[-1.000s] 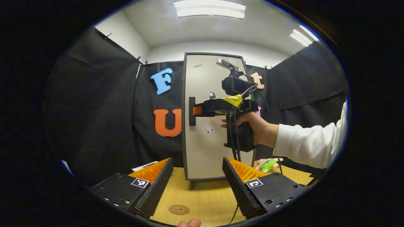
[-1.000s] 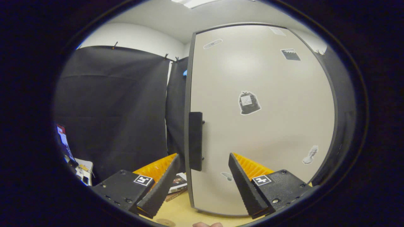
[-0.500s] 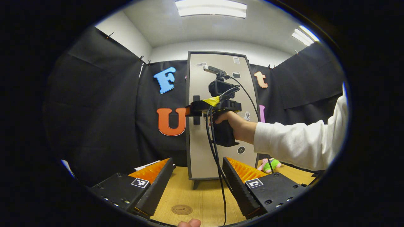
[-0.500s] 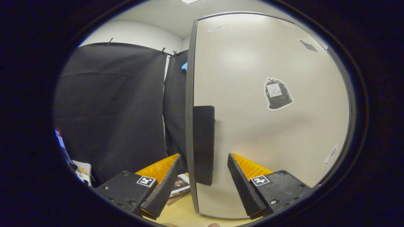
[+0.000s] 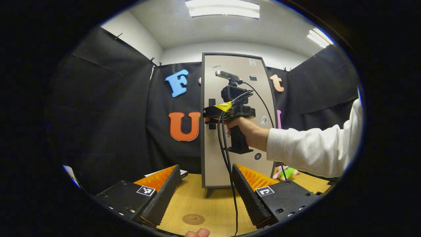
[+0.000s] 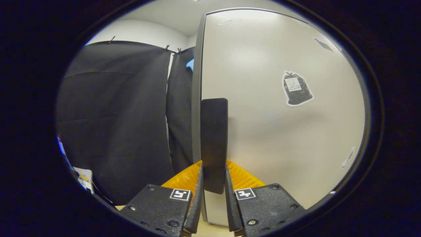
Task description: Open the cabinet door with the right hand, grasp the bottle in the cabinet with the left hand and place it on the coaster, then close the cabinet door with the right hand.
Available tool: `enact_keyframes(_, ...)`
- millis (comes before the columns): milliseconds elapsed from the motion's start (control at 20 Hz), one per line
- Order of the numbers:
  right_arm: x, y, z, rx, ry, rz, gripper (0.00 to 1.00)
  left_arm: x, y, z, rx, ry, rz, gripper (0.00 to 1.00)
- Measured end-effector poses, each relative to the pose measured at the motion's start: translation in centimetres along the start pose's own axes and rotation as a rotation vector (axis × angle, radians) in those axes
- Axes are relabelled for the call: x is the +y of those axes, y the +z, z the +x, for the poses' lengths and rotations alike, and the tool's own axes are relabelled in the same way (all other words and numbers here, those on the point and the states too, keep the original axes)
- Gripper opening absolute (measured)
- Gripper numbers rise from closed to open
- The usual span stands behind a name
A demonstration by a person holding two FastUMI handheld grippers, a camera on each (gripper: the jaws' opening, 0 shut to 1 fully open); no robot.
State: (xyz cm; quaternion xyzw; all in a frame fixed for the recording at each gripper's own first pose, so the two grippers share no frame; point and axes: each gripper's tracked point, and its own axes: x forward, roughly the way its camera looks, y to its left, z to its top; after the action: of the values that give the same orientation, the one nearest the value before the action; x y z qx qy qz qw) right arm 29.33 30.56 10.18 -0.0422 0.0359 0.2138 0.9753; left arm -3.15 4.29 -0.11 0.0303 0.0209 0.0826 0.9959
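Note:
A tall cabinet with a pale door [image 5: 241,131] stands shut at the back of the wooden table [image 5: 210,204]. In the right gripper view my right gripper [image 6: 213,191] is shut on the door's black upright handle [image 6: 213,141]; both fingers press its sides. The left gripper view shows that same gripper [image 5: 210,113] at the handle, held by a hand in a white sleeve [image 5: 312,149]. My left gripper [image 5: 205,187] stands open low over the table, nothing between its fingers. A round brown coaster [image 5: 193,219] lies just below it. The bottle is hidden behind the door.
A green and pink plush toy [image 5: 285,172] lies on the table to the right of the cabinet. Papers [image 5: 164,172] lie at the left behind my left finger. Black cloth walls close the booth behind and on both sides. A cable [image 5: 230,184] hangs from the right gripper.
My right gripper moved forward onto the door handle and closed on it; one second ago it stood open short of it. The left gripper barely moved.

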Motion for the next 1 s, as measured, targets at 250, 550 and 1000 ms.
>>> enact_keyframes(250, -0.1, 0.0, -0.2, 0.007, -0.006, -0.014, 0.19, 0.4, -0.1, 0.0, 0.002, 0.006, -0.003, 0.95)
enact_keyframes(550, -0.1, -0.1, -0.8, -0.009, 0.004, -0.034, 0.18, 0.8, -0.2, 0.1, 0.0, 0.005, -0.012, 0.95)
enact_keyframes(1000, 0.9, -0.1, -5.2, -0.012, 0.096, -0.001, 0.18, 2.7, -0.3, 0.1, -0.004, 0.042, -0.03, 0.95)
